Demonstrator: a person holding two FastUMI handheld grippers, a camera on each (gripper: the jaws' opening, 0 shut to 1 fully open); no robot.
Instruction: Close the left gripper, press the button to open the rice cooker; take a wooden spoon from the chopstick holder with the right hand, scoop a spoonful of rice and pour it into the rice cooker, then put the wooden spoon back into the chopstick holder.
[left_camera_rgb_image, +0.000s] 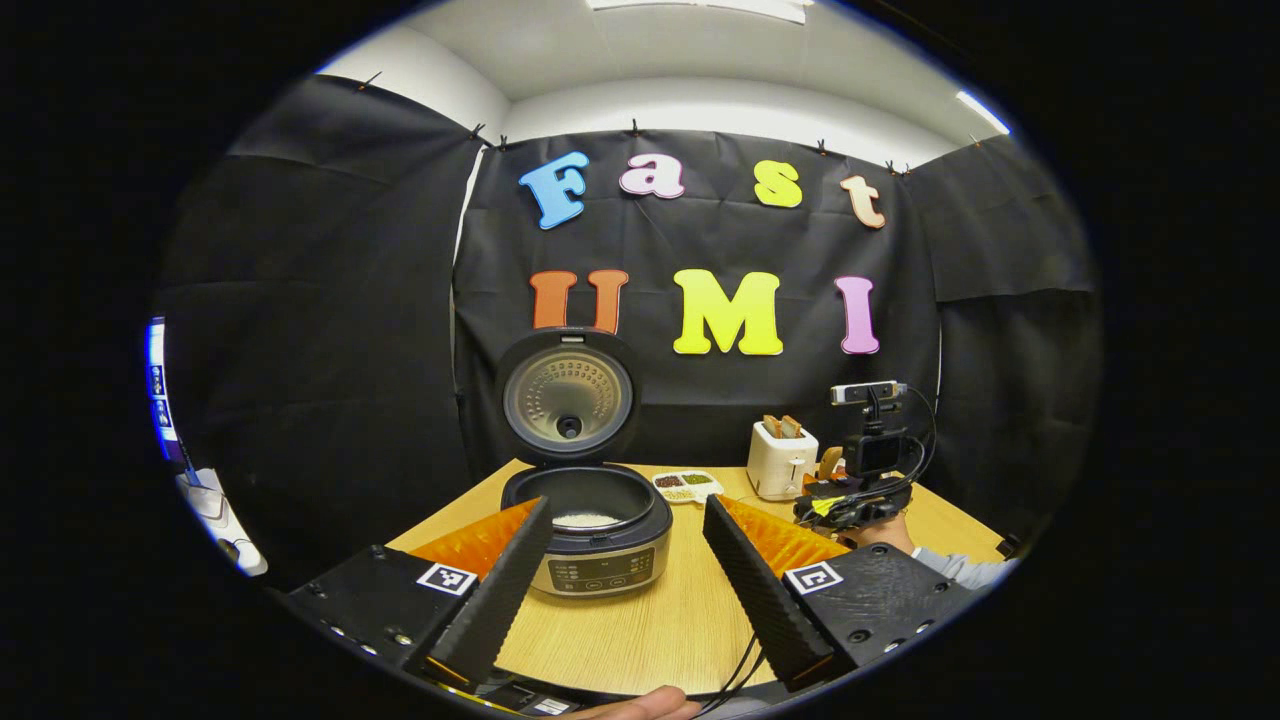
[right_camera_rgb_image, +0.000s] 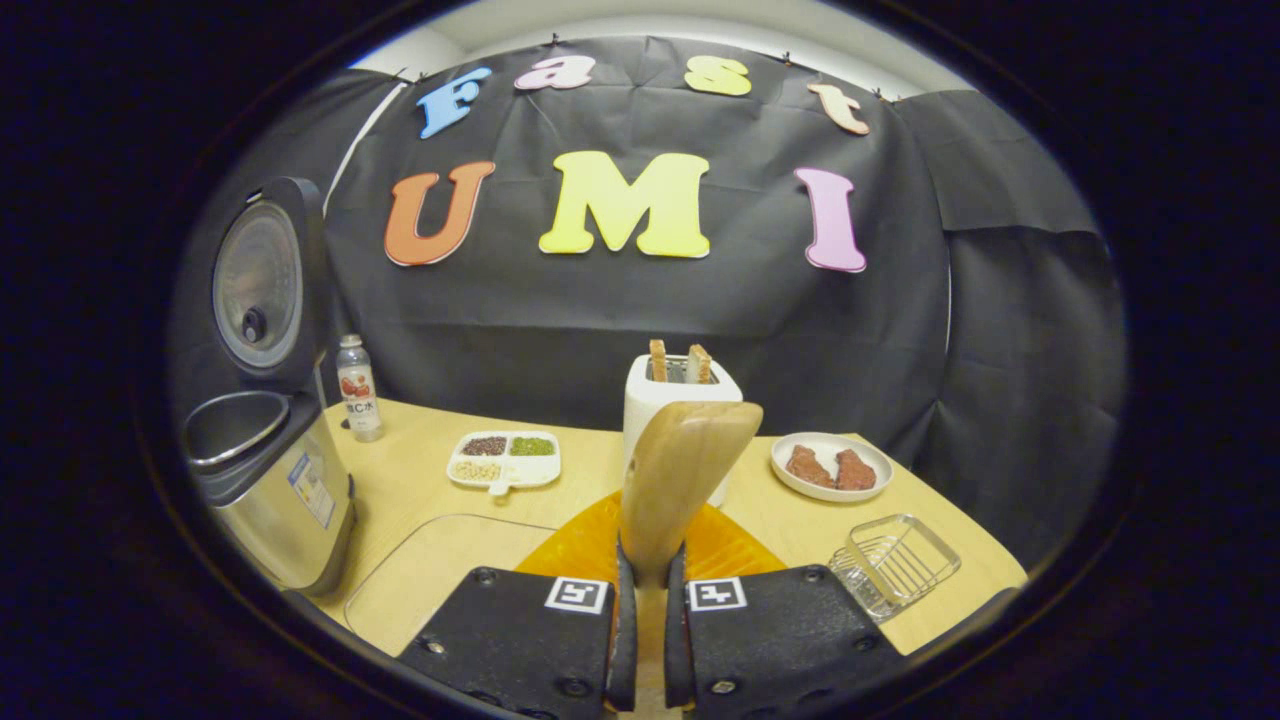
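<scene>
Rice cooker (left_camera_rgb_image: 590, 525) sits on the wooden table (left_camera_rgb_image: 650, 620) w/ lid up, white rice visible in the pot, and my left gripper (left_camera_rgb_image: 625, 545) hangs in front of it w/ fingers spread wide, holding nothing. On my right, the gripper (right_camera_rgb_image: 645, 570) is clamped on the wooden spoon (right_camera_rgb_image: 680, 475), bowl end sticking up in front of the toaster (right_camera_rgb_image: 672, 400). Cooker's off to that view's left, near a bottle (right_camera_rgb_image: 357, 388) & a divided grain dish (right_camera_rgb_image: 505, 458).
</scene>
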